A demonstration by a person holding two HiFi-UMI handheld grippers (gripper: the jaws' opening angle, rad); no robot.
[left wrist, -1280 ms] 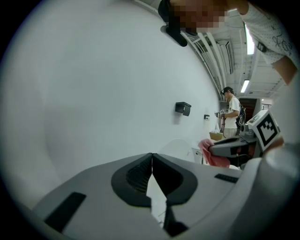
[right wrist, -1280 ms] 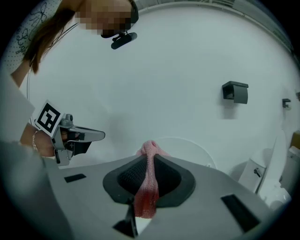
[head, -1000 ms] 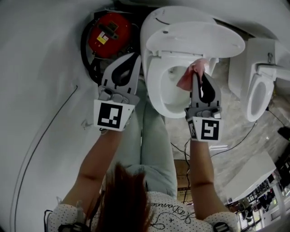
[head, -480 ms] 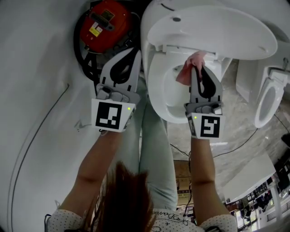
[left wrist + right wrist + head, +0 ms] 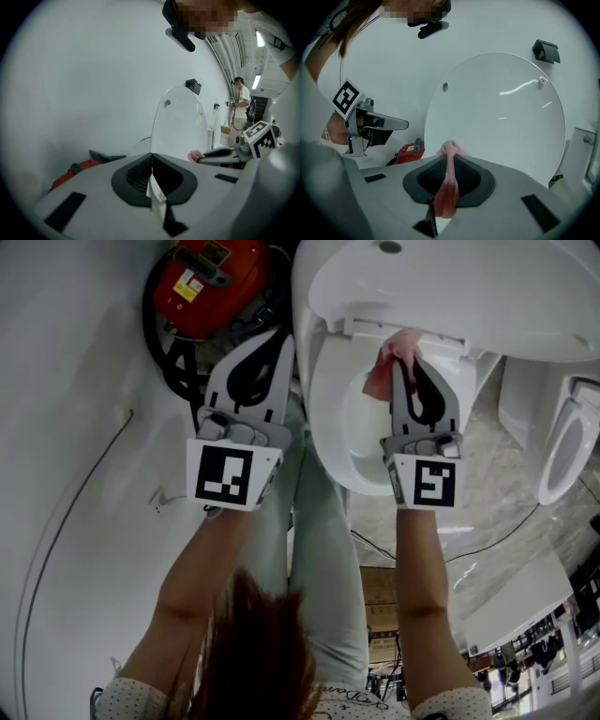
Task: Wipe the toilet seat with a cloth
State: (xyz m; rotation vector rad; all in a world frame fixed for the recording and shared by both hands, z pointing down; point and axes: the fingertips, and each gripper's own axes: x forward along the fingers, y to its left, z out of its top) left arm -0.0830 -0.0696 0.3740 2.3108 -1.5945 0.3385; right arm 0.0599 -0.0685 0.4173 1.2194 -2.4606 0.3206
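Since a second ago your right tongs (image 5: 405, 371) have crept toward the back of the toilet seat (image 5: 326, 423). They're clamped on the pink cloth (image 5: 382, 379), which is up by the hinge under the raised lid (image 5: 487, 296). Left tongs (image 5: 283, 341) are closed, empty, off to the side. Can't really tell if the cloth is touching. I'd say most of the ring still needs wiping.

1. Red machine (image 5: 220, 282), just past the left gripper's (image 5: 282, 337) fingertips: yellow labels, print too small to read.
2. Cubes behind the fingers of that gripper and the right gripper (image 5: 404, 367): black-and-white square markers, no letters.
3. Shirt (image 5: 349, 699): cursive print, illegible.
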